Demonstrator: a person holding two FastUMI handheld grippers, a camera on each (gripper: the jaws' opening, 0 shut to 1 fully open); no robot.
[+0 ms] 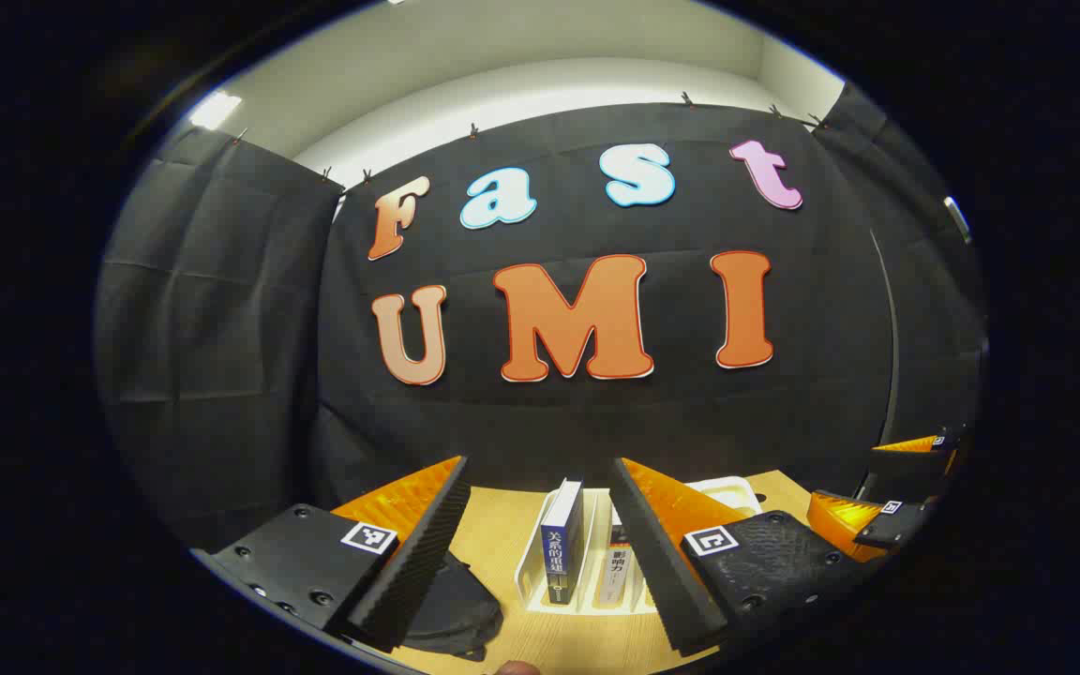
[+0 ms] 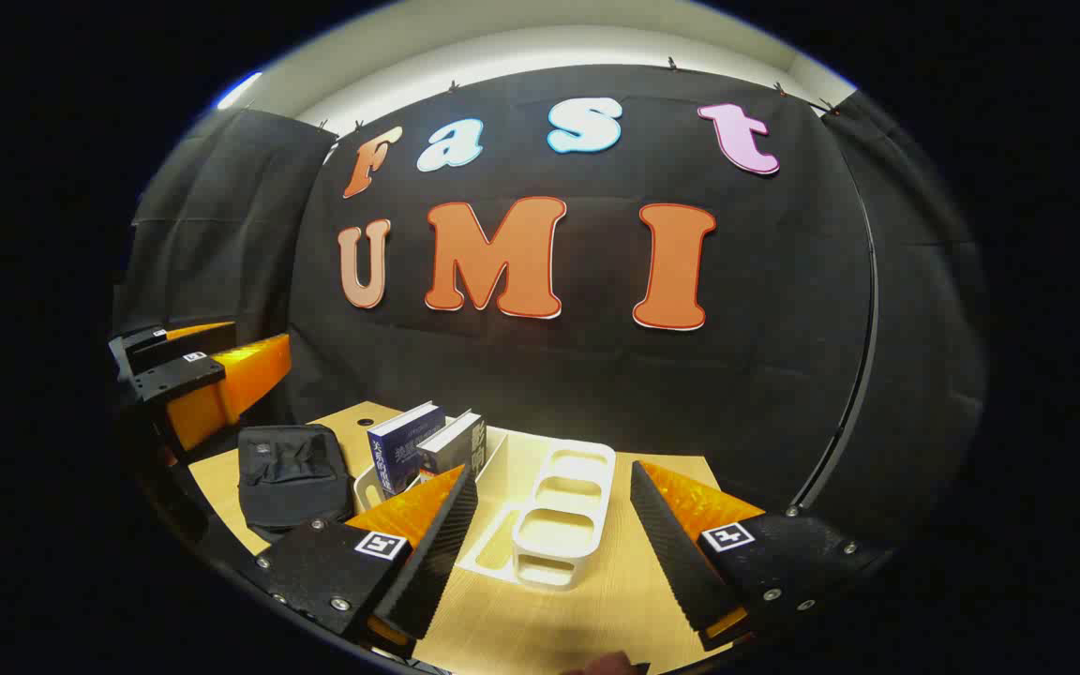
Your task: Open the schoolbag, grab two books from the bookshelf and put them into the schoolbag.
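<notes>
Our left gripper [image 1: 540,553] and right gripper [image 2: 549,553] both hang wide apart, holding nothing. Ahead of the left one and to its left lies the closed black schoolbag [image 1: 451,600]. Two books [image 1: 563,548] stand in the white bookshelf [image 2: 549,525] straight ahead. We should open the bag first, steadying it with one gripper.

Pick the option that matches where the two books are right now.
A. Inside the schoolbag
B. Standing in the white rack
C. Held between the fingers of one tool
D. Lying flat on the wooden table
B: the blue book and the second book stand upright in the white rack, beside the black schoolbag on the table; both tools are open and hold nothing.
</notes>
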